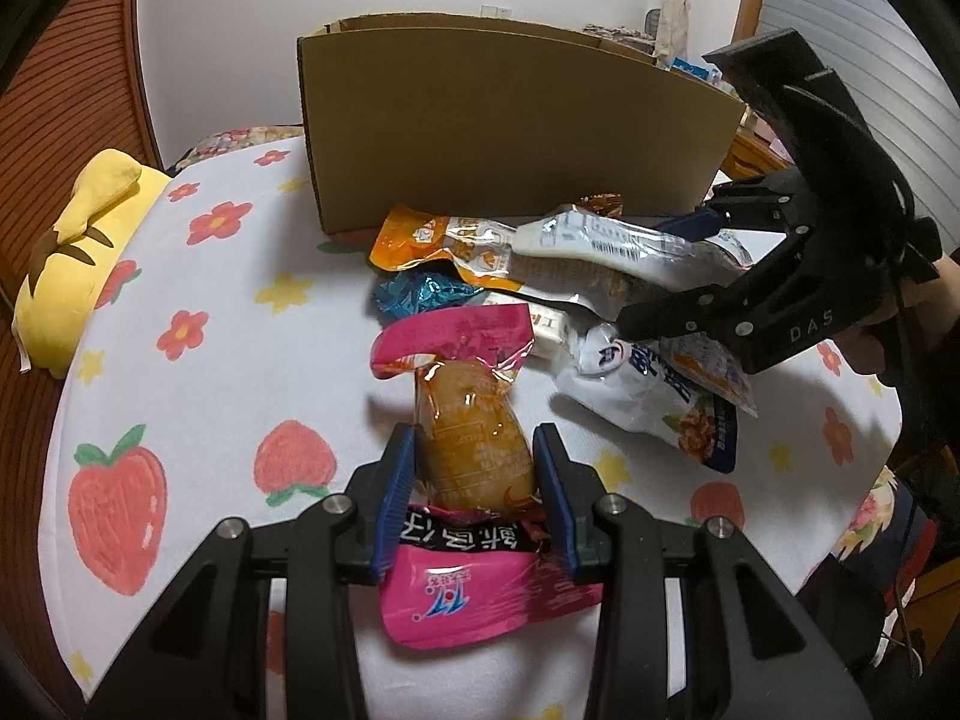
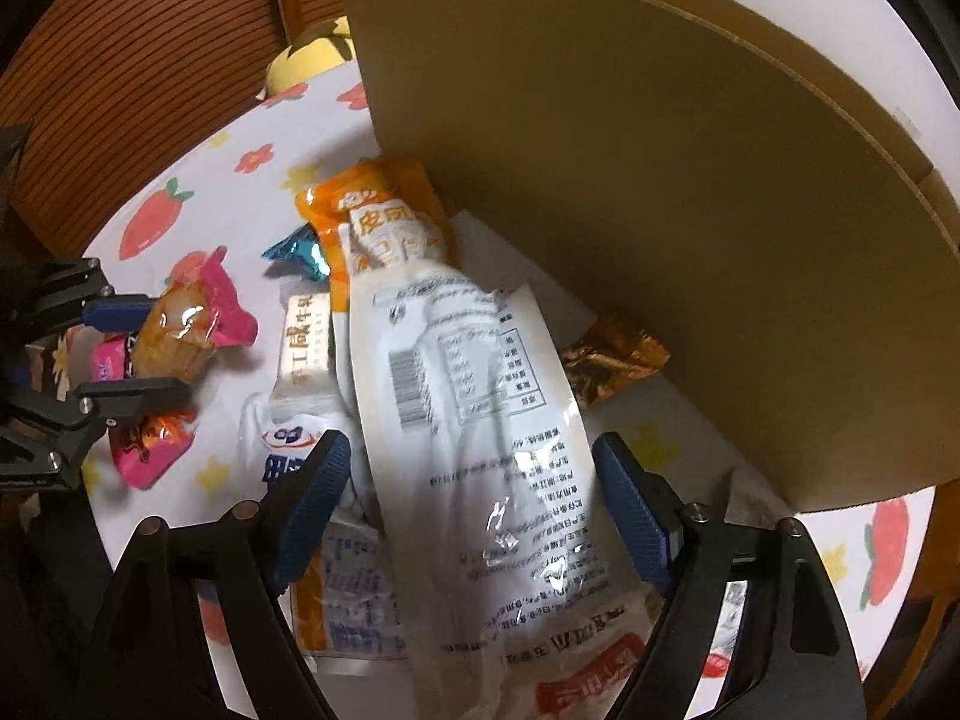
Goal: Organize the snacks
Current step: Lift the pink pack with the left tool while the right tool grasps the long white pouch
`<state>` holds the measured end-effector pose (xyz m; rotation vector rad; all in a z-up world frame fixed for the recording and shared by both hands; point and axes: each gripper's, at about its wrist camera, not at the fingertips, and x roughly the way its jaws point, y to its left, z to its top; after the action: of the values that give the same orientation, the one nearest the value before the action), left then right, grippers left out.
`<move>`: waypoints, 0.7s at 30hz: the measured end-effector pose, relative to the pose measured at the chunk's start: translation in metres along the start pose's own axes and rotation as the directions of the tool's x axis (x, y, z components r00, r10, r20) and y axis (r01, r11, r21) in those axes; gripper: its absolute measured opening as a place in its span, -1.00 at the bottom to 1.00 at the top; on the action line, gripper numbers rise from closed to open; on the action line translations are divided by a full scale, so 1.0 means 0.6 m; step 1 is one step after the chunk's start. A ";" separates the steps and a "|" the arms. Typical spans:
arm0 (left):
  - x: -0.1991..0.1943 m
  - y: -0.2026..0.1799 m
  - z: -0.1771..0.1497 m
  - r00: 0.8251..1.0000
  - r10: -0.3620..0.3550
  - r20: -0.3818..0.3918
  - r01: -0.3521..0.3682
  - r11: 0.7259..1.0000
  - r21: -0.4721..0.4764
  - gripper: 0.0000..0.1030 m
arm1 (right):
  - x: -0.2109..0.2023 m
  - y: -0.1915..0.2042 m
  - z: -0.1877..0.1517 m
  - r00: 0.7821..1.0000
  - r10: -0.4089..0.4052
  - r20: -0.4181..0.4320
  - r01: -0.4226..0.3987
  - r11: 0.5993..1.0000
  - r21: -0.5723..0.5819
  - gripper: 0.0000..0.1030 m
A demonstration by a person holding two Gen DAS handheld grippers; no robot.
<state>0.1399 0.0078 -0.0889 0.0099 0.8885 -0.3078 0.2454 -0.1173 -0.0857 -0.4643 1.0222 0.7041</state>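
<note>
A pile of snack packets lies on a fruit-print cloth in front of an open cardboard box (image 1: 510, 132). My left gripper (image 1: 474, 450) has its blue pads against both sides of a pink-ended packet with an orange-brown snack (image 1: 474, 438); it also shows in the right wrist view (image 2: 180, 336). My right gripper (image 2: 474, 480) is open, its fingers either side of a long white printed packet (image 2: 480, 420) on top of the pile; this gripper shows in the left wrist view (image 1: 702, 264). An orange packet (image 2: 378, 210), a blue foil sweet (image 2: 297, 255) and a white bar (image 2: 306, 348) lie beneath.
The box (image 2: 660, 210) stands close behind the pile. A brown foil wrapper (image 2: 612, 360) lies against its wall. A yellow plush toy (image 1: 78, 240) sits at the cloth's left edge. A white and blue bag (image 1: 648, 396) lies right of the pink packet.
</note>
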 end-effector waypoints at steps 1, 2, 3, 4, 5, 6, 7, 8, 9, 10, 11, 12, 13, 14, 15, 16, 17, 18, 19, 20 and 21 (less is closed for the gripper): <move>0.000 0.001 0.000 1.000 0.002 0.000 -0.002 1.000 -0.001 -0.25 | -0.004 0.000 -0.002 1.000 0.006 0.009 -0.006 1.000 0.000 0.40; -0.001 0.000 -0.001 1.000 0.003 0.001 -0.003 1.000 -0.002 -0.25 | -0.009 0.001 -0.003 1.000 0.017 0.019 -0.017 1.000 0.003 0.30; -0.002 0.000 -0.001 1.000 0.004 0.004 -0.004 1.000 -0.002 -0.25 | -0.012 0.002 -0.004 1.000 0.019 0.024 -0.019 1.000 0.005 0.22; -0.004 0.000 -0.001 1.000 0.004 0.007 -0.004 1.000 -0.002 -0.25 | -0.017 0.004 -0.006 0.999 0.014 0.032 -0.014 1.000 0.007 0.18; -0.006 0.000 -0.001 1.000 0.003 0.010 -0.003 1.000 -0.004 -0.25 | -0.020 0.008 -0.008 0.999 0.011 0.038 -0.012 1.000 0.004 0.16; -0.010 0.000 -0.001 1.000 0.003 0.014 -0.003 1.000 -0.007 -0.25 | -0.024 0.012 -0.011 0.999 0.006 0.044 -0.006 1.000 -0.004 0.14; -0.012 0.000 -0.001 1.000 0.004 0.017 -0.004 1.000 -0.008 -0.25 | -0.029 0.017 -0.016 0.999 0.000 0.051 0.000 1.000 -0.008 0.12; -0.016 -0.001 -0.001 1.000 0.005 0.021 -0.004 1.000 -0.009 -0.25 | -0.031 0.019 -0.017 0.998 0.002 0.056 -0.001 1.000 -0.009 0.12; -0.018 -0.001 -0.001 1.000 0.006 0.023 -0.006 1.000 -0.008 -0.25 | -0.035 0.023 -0.021 0.998 0.000 0.064 0.000 1.000 -0.012 0.10; -0.022 -0.002 0.000 1.000 0.009 0.027 -0.008 1.000 -0.006 -0.25 | -0.042 0.026 -0.025 0.997 -0.005 0.073 0.006 1.000 -0.016 0.08; -0.026 -0.002 0.001 0.999 0.009 0.032 -0.009 1.000 -0.006 -0.25 | -0.046 0.030 -0.027 0.997 -0.009 0.082 0.010 1.000 -0.019 0.08; -0.029 -0.002 0.001 0.999 0.008 0.036 -0.008 1.000 -0.006 -0.25 | -0.052 0.033 -0.029 0.996 -0.008 0.093 0.010 1.000 -0.017 0.07; -0.033 -0.003 0.003 0.999 0.007 0.040 -0.006 1.000 -0.006 -0.25 | -0.056 0.035 -0.031 0.995 -0.011 0.102 0.013 1.000 -0.016 0.06; -0.037 -0.003 0.005 0.999 0.006 0.045 -0.006 1.000 -0.006 -0.25 | -0.061 0.037 -0.032 0.993 -0.022 0.116 0.023 1.000 -0.013 0.05; -0.041 -0.004 0.006 0.999 0.005 0.049 -0.004 1.000 -0.005 -0.25 | -0.066 0.039 -0.032 0.990 -0.032 0.134 0.033 0.999 -0.007 -0.02; -0.044 -0.005 0.009 0.999 0.004 0.053 -0.004 1.000 -0.005 -0.25 | -0.072 0.039 -0.033 0.988 -0.044 0.148 0.045 0.999 -0.001 -0.10; -0.048 -0.006 0.012 0.998 0.005 0.058 -0.004 1.000 -0.003 -0.25 | -0.078 0.038 -0.033 0.985 -0.059 0.164 0.058 0.998 0.012 -0.11; -0.054 -0.008 0.015 0.998 0.006 0.066 -0.006 1.000 0.000 -0.25 | -0.084 0.036 -0.032 0.982 -0.064 0.175 0.061 0.998 0.023 -0.12; -0.058 -0.009 0.018 0.997 0.006 0.073 -0.007 1.000 0.002 -0.25 | -0.090 0.035 -0.033 0.979 -0.072 0.191 0.067 0.997 0.031 -0.21; -0.064 -0.012 0.024 0.997 0.005 0.081 -0.006 1.000 0.005 -0.25 | -0.095 0.034 -0.033 0.976 -0.080 0.202 0.074 0.997 0.034 -0.25; -0.070 -0.014 0.028 0.996 0.005 0.089 -0.005 1.000 0.008 -0.25 | -0.100 0.032 -0.032 0.975 -0.084 0.207 0.077 0.996 0.041 -0.27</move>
<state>0.1257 0.0086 -0.0455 0.0056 0.7991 -0.3047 0.1995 -0.1352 -0.0415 -0.3926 0.8112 0.6481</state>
